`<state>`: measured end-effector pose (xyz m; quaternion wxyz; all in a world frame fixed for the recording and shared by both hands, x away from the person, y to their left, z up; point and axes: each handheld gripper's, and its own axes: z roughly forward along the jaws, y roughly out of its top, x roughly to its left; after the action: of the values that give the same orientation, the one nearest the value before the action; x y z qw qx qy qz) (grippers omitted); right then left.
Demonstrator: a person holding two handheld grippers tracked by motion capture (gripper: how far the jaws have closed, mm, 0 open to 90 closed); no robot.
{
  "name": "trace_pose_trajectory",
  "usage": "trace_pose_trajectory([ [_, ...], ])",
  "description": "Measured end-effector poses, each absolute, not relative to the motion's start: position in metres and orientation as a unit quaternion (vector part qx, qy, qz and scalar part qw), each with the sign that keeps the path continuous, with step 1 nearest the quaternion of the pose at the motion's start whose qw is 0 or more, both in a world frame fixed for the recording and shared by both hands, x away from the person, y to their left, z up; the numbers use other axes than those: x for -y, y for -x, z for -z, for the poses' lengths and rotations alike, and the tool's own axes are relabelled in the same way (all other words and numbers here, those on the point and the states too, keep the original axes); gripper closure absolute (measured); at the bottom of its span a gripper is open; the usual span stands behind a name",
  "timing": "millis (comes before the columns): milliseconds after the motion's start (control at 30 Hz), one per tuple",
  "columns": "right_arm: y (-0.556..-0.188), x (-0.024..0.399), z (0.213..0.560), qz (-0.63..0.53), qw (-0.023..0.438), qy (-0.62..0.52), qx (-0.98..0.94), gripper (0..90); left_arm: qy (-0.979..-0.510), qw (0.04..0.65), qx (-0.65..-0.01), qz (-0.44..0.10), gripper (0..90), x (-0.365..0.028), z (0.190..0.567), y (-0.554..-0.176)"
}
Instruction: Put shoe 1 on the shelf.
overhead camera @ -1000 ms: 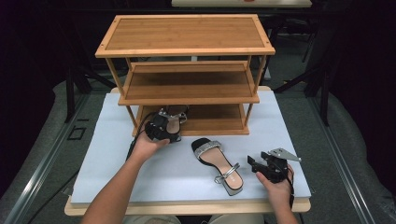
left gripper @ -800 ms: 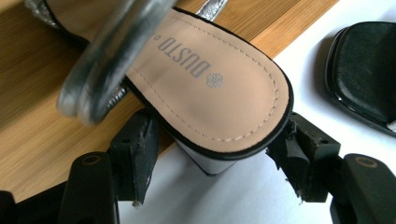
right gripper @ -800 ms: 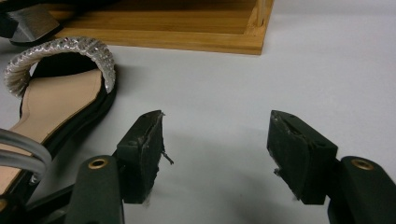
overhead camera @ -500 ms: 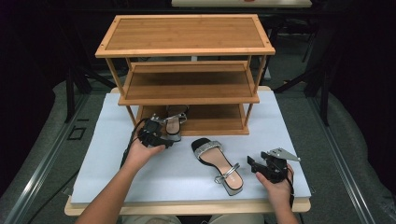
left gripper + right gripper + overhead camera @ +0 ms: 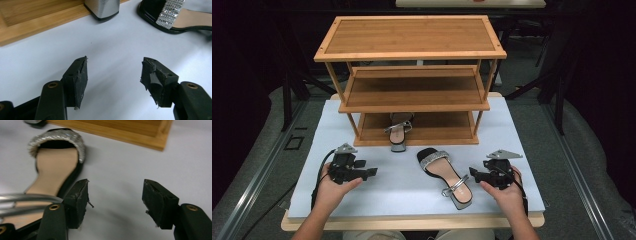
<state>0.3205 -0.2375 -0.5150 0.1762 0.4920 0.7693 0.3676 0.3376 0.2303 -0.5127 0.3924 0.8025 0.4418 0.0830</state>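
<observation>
We hold the left gripper (image 5: 373, 172) and the right gripper (image 5: 472, 173) unclenched and empty, both jaw pairs having just narrowed a little. Between them lies the second sandal (image 5: 445, 174), yet to be shelved. Beyond the left gripper, the first sandal (image 5: 399, 131) already sits on the rack's bottom shelf (image 5: 447, 131), heel overhanging.

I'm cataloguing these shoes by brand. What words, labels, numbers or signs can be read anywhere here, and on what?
None can be read.
Sandal on the table: plain insole and glitter strap, no print showing.
Sandal on the rack's bottom shelf: no mark legible.
Rack: bare wood.
Left gripper and right gripper: no lettering.
</observation>
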Motion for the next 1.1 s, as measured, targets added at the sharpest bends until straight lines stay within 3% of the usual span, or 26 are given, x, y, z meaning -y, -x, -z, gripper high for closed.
trace_pose_trajectory([
  [67,-0.324,0.229,0.5,-0.355,0.177,-0.478,-0.783,35.2,-0.8,0.396,-0.442,-0.091,38.0,-0.237,0.516,-0.332],
  [267,-0.344,0.192,0.472,-0.297,0.077,-0.447,-0.84,33.9,-0.798,0.389,-0.448,-0.111,38.0,-0.251,0.533,-0.325],
  [533,-0.353,0.157,0.477,-0.222,0.034,-0.427,-0.876,30.4,-0.795,0.388,-0.455,-0.1,38.5,-0.26,0.54,-0.323],
  [700,-0.355,0.136,0.489,-0.172,0.024,-0.418,-0.892,27.5,-0.796,0.389,-0.454,-0.098,38.5,-0.26,0.541,-0.323],
  [900,-0.358,0.12,0.501,-0.131,0.044,-0.406,-0.903,23.4,-0.796,0.388,-0.456,-0.092,38.5,-0.26,0.544,-0.323],
  [1033,-0.364,0.118,0.507,-0.102,0.047,-0.404,-0.908,25.1,-0.796,0.389,-0.456,-0.087,38.5,-0.259,0.545,-0.323],
  [1100,-0.366,0.119,0.509,-0.094,0.046,-0.403,-0.909,30.6,-0.796,0.388,-0.455,-0.087,38.5,-0.259,0.545,-0.323],
])
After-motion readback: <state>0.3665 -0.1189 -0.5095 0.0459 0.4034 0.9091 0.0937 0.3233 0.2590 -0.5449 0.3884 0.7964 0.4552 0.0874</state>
